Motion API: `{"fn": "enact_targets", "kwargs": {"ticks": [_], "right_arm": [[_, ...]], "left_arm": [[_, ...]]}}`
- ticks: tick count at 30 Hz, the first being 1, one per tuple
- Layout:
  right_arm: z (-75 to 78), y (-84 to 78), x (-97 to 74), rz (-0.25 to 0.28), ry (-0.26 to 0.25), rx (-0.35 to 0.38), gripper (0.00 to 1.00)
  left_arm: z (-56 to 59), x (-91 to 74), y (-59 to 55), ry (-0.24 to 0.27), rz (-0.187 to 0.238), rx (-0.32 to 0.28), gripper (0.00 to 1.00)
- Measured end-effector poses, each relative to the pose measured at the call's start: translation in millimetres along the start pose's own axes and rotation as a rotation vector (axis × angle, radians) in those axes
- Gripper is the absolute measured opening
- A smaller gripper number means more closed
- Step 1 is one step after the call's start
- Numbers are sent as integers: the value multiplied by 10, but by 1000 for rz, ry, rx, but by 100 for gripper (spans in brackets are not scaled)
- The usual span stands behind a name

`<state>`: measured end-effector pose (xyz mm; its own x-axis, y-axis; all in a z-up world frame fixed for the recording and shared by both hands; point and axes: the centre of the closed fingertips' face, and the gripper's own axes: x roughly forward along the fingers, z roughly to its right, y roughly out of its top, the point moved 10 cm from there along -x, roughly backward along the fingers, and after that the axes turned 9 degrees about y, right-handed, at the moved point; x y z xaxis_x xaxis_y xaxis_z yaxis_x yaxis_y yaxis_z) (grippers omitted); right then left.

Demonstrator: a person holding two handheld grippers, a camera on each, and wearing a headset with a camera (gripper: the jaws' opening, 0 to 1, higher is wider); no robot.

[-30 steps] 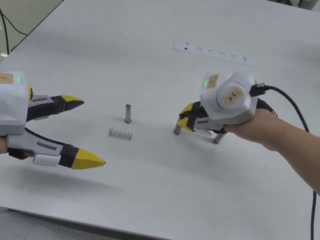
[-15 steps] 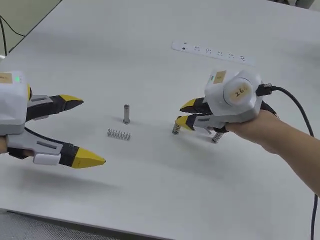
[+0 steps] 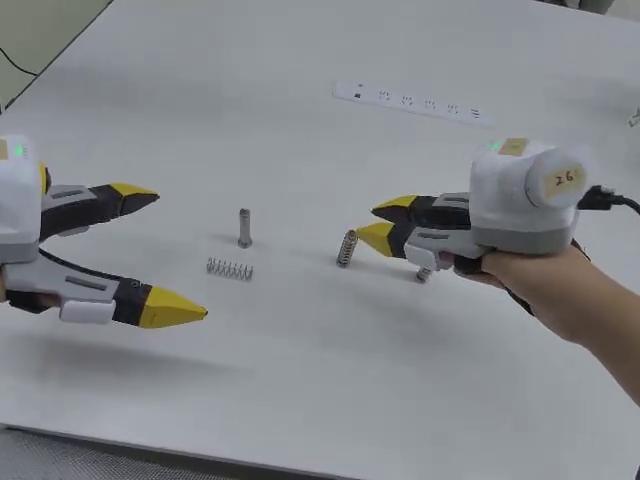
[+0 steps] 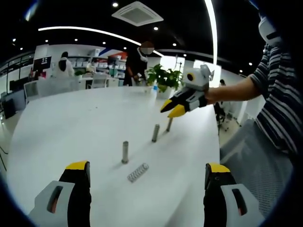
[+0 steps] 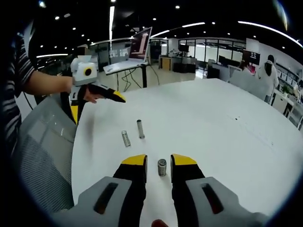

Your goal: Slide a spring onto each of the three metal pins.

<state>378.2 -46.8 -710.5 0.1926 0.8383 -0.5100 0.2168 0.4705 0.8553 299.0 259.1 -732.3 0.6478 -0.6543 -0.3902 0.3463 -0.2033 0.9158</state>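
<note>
On the white table (image 3: 300, 390), three metal pins stand upright in a rough row across the middle of the head view. The bare pin (image 3: 244, 228) is left of centre. The sprung pin (image 3: 347, 248), wrapped in coils, stands at the centre. The third pin (image 3: 424, 272) is half hidden under the right gripper's body and also looks coiled, though it is too small to be sure. One loose spring (image 3: 229, 268) lies flat just below and left of the bare pin, not touching it.

The left gripper (image 3: 165, 255) hangs at the left edge with its tongs spread wide and nothing between them. The right gripper (image 3: 378, 223) comes in from the right, tongs narrowly apart. Its tips are just beside the sprung pin, which sits in the gap in the right gripper view, unclamped. One power strip (image 3: 412, 103) lies at the upper centre.
</note>
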Motion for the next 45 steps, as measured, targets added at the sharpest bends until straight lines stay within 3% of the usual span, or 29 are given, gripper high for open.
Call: {"fn": "enact_targets", "kwargs": {"ticks": [4, 23, 45], "right_arm": [[-65, -29, -61, 34, 2, 29, 18], [-241, -422, -212, 12, -11, 108, 17], [-292, -413, -105, -1, 16, 110, 17]], "left_arm": [[-2, 10, 7, 1, 5, -5, 98], [17, 35, 35, -4, 10, -13, 98], [17, 10, 12, -6, 1, -11, 98]]}}
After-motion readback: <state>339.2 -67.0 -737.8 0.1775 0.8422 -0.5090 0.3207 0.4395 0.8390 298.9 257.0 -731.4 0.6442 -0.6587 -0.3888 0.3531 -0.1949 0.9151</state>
